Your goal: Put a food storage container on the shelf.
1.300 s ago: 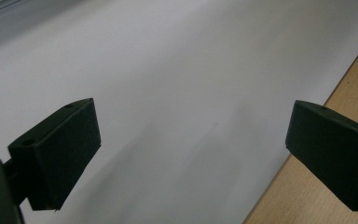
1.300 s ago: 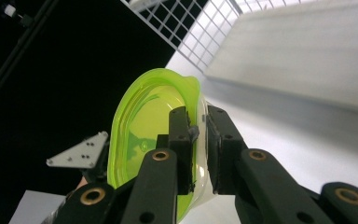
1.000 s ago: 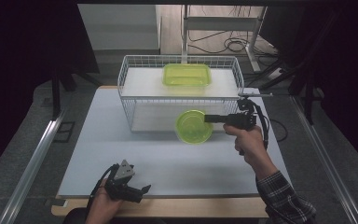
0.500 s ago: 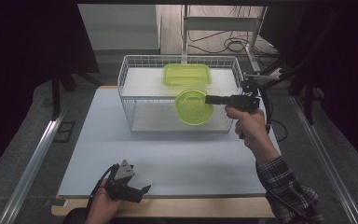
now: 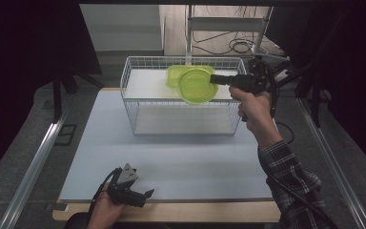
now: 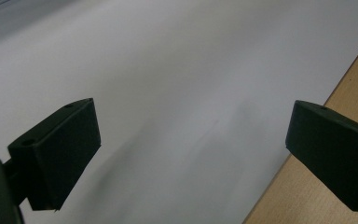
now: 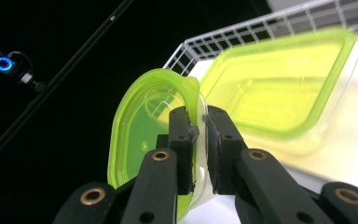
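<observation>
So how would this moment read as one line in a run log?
right gripper: shut on round green plastic container | above white wire basket | left gripper: open, empty

The high view looks forward and down from 6 o'clock over the whole table (image 5: 181,167), while the left gripper view skims its surface closely and the right gripper view closely faces the wire basket (image 5: 181,102), seen at 12 o'clock in the high view.

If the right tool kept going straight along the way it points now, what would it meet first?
Probably the rectangular green container in the wire basket. The right tool, shut on the round green container, points left across the basket top; depth is unclear, so it might pass above.
</observation>
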A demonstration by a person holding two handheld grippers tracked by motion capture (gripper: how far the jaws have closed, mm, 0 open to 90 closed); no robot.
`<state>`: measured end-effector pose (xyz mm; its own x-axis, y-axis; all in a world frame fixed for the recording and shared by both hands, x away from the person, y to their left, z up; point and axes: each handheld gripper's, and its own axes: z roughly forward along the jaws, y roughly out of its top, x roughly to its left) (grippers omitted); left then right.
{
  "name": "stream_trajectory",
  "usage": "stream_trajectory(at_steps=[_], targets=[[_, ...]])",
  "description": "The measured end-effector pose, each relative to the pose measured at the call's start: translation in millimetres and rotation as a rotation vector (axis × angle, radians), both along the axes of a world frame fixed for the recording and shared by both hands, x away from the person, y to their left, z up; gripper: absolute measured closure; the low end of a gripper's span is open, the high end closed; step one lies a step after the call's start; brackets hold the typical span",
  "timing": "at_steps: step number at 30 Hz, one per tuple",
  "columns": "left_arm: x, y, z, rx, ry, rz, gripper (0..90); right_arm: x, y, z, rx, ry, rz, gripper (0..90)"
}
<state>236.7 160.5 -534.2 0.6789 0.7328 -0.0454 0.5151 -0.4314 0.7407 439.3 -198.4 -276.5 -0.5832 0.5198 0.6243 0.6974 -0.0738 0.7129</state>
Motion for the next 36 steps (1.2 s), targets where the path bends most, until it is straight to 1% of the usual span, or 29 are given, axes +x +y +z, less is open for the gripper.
stream_trajectory(at_steps=[3,4,5,14,15,19,24,26,32,34,35,36], targets=[[0.0,0.1,0.0,0.000,0.000,0.000,2.7,5.2,2.1,5.5,0.001,-0.007,-0.024,80.9],[0.0,0.2,0.0,0.000,0.000,0.000,2.7,9.4,3.3,7.8,-0.002,-0.011,-0.039,80.9],[-0.1,0.2,0.1,-0.001,0.000,0.000,2.7,9.4,3.3,7.8,-0.002,-0.011,-0.039,80.9],[0.1,0.3,-0.2,0.001,-0.001,0.000,2.7,25.7,9.8,14.9,-0.007,-0.013,-0.092,80.9],[0.1,0.3,-0.2,0.002,-0.001,-0.001,2.7,28.7,12.2,16.1,-0.016,-0.017,-0.103,80.9],[0.1,0.2,-0.2,0.003,0.000,-0.001,2.7,34.5,18.3,17.6,-0.027,-0.022,-0.122,80.9],[0.0,0.5,-0.1,0.002,0.000,-0.001,2.7,40.5,24.4,17.4,-0.046,-0.028,-0.143,80.9],[0.0,0.6,-0.2,0.002,0.000,-0.001,2.8,43.5,26.5,16.6,-0.042,-0.022,-0.149,80.9],[-0.1,0.4,-0.2,0.003,0.000,-0.004,2.8,51.1,31.6,12.3,-0.056,-0.013,-0.173,80.9],[-0.2,0.3,-0.2,0.004,0.000,-0.004,2.7,51.8,32.2,11.4,-0.060,-0.008,-0.178,80.8],[-0.2,0.2,-0.2,0.005,0.001,-0.005,2.8,52.8,32.4,10.2,-0.052,-0.001,-0.183,80.8],[-0.2,0.2,-0.2,0.005,0.001,-0.005,2.8,52.9,32.8,10.3,-0.055,-0.001,-0.185,80.5]])
